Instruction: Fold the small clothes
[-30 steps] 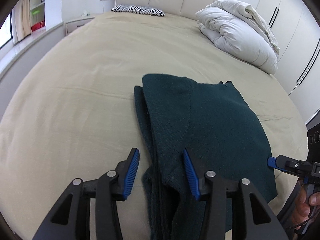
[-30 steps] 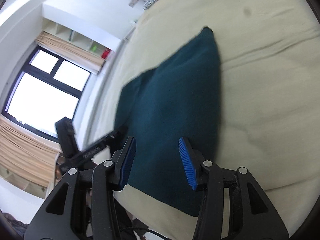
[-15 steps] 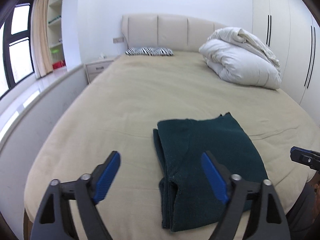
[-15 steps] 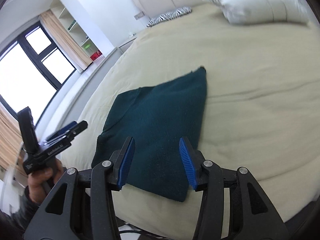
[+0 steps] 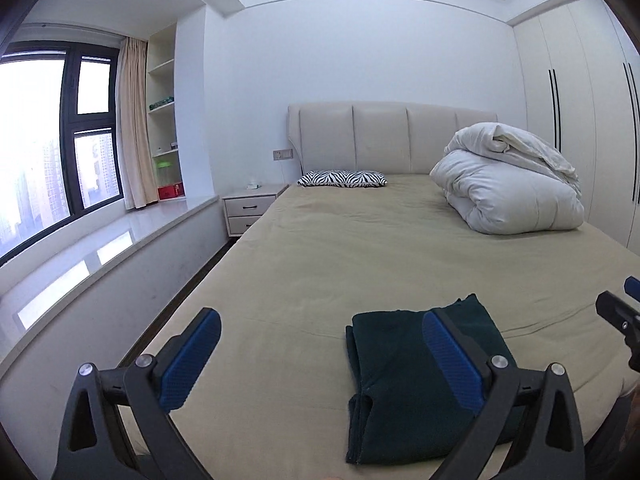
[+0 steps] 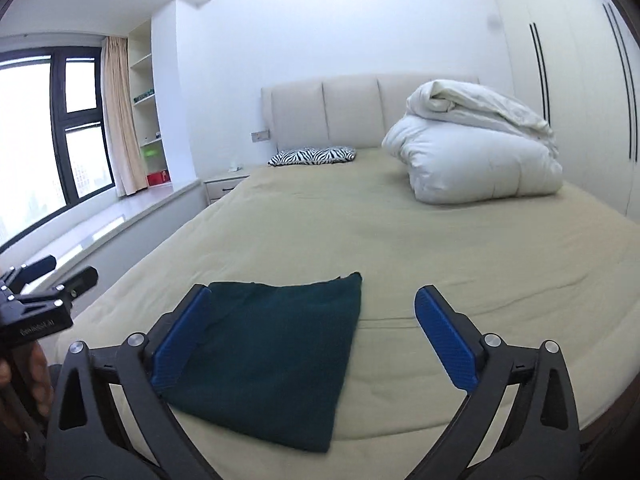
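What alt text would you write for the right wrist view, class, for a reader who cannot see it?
A folded dark green garment lies flat near the foot of a beige bed, with the right gripper raised over it, jaws wide open and empty. A white duvet bundle and a zebra-print pillow sit by the headboard; the left gripper shows at the left edge.

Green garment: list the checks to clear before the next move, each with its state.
1. Green garment folded flat on bed: ok.
2. Left gripper open, jaws just widened, nothing between pads: ok.
3. Right gripper open, jaws just widened, nothing between pads: ok.
4. Garment clear of duvet and pillow: ok.
5. Edges squarely aligned: cannot tell.
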### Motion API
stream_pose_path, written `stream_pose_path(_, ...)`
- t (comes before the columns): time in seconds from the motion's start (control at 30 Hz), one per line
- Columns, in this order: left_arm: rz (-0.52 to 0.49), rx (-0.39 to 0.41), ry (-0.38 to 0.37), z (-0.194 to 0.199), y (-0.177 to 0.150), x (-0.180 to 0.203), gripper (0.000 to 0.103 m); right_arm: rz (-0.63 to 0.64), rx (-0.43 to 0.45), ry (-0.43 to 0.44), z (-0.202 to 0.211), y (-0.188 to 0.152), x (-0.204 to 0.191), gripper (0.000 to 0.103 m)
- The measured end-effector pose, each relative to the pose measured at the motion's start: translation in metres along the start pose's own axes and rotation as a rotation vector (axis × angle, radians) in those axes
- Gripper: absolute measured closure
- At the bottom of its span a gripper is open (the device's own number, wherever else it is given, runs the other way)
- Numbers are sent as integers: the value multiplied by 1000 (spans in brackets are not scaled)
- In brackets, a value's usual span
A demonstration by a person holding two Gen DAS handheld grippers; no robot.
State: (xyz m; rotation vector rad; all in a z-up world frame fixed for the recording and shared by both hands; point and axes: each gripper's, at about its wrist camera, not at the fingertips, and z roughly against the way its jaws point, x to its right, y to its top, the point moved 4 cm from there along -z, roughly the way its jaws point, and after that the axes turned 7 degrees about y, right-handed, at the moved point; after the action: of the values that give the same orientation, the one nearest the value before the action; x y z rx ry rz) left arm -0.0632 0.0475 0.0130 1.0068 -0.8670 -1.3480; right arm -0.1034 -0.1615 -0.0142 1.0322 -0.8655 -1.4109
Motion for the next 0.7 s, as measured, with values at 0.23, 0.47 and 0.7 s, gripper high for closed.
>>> stream_pose_path(0.23,-65,-92,80,-10,-18,1,0,-12,-35,-19,9,3,6,0)
stream_pose_path(0.47,-52,-303,20,-44,-53,9,0,-53,-204,-86,-7,-12,14,0)
stream_pose_path(0.7,-32,-435,-11,-66,-89,17,0,-156,-313,-98,-26,-36,26,0)
